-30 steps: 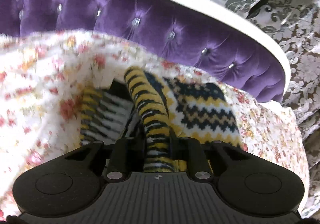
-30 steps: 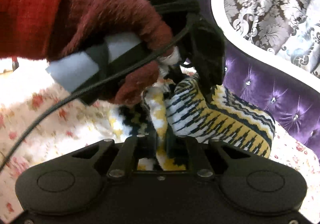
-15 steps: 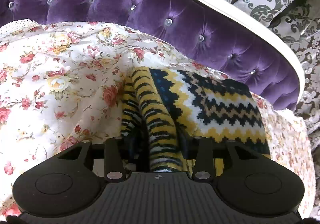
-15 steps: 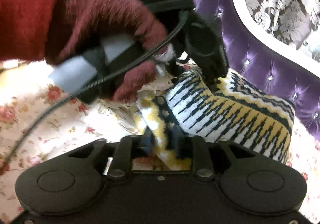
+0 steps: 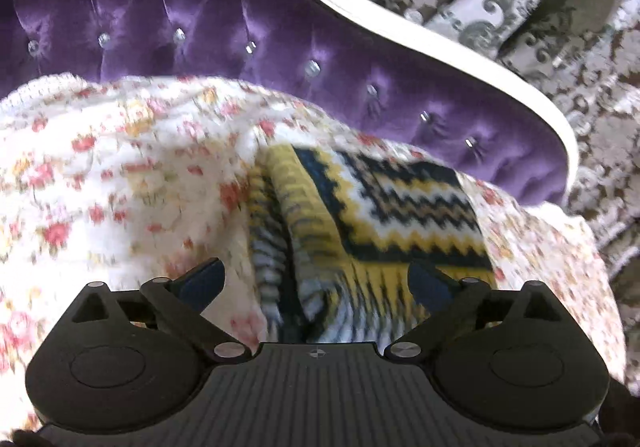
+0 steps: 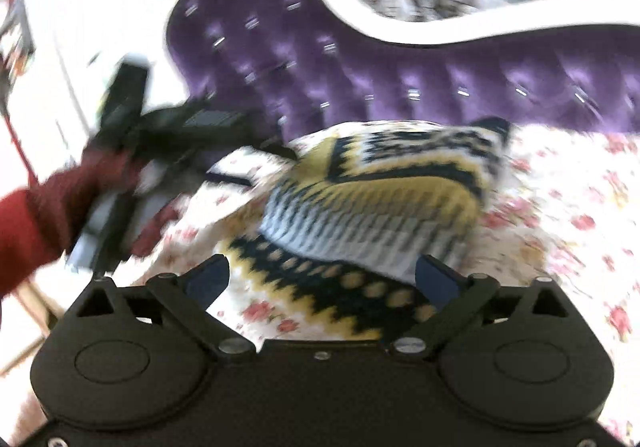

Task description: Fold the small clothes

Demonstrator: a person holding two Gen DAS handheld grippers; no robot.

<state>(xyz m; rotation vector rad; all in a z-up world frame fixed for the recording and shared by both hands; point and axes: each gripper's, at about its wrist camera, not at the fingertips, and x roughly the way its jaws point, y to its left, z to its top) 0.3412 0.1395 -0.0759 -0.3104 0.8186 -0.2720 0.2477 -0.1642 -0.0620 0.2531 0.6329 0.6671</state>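
1. The folded yellow, black and white zigzag knit garment (image 5: 372, 223) lies on the floral bedspread (image 5: 120, 175), directly ahead of both tongs; its long axis runs crosswise in the right wrist view.
2. Left tongs (image 5: 316, 279): apart, empty; right tongs (image 6: 322, 277): apart, empty, seemingly nearer.

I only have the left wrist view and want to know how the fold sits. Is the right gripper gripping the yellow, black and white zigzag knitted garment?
Observer: No. The right gripper is open, and the knitted garment lies loose between its fingers.
Operator: Is the fold tidy on that side?
Observer: Not quite. A black band with yellow dots sticks out from under the folded top layer, onto the floral bedspread.
Operator: Where is my left hand?
Observer: The dark red gloved left hand is left of the garment, blurred.
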